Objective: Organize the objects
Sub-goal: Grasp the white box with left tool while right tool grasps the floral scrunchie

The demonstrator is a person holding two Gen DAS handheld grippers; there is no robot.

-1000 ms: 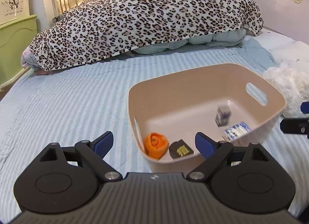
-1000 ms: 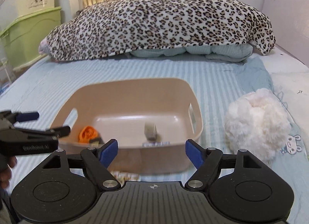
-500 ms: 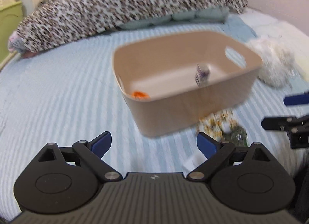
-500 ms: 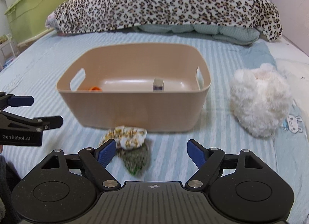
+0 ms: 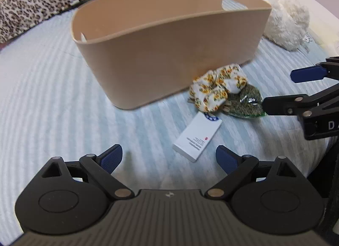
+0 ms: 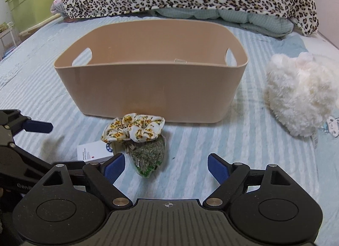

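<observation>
We take the beige bin (image 6: pixel 150 89) on the striped bedsheet (image 6: pixel 254 157) as our landmark. In front of its near wall and to the left we see our left gripper (image 5: pixel 169 158), its blue fingers spread wide with nothing between them, hovering low over the sheet. Just ahead of it lies a white card box (image 5: pixel 198 137), flat and angled toward the bin. Next comes the sunflower scrunchie (image 6: pixel 133 128), right at the foot of the bin's front wall, with the clear packet of green dried herbs (image 6: pixel 149 157) touching its near edge. Our right gripper (image 6: pixel 165 166) sits in front of that packet, jaws wide apart and holding nothing. To the right of the bin, well apart, rests a fluffy white plush (image 6: pixel 298 95).
</observation>
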